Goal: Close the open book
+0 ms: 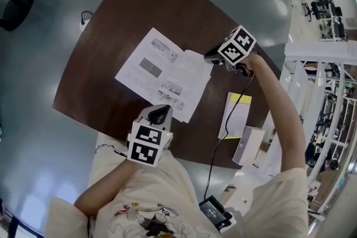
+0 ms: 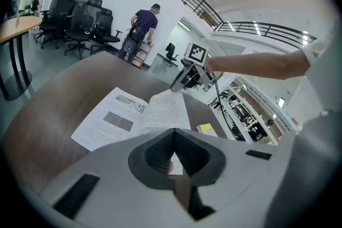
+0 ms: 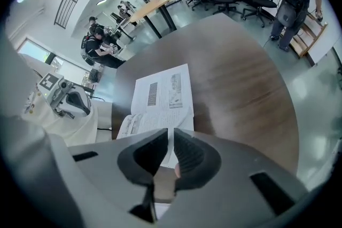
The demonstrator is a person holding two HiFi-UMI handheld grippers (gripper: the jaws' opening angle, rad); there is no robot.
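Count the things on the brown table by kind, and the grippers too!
open book: 1
yellow-topped pad: 1
white box: 1
grippers: 2, the left gripper and the right gripper
Total: 5

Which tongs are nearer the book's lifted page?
Right. The right tongs pinch the outer edge of the open book's lifted page. The left tongs sit shut over the book's near edge, apart from that page.
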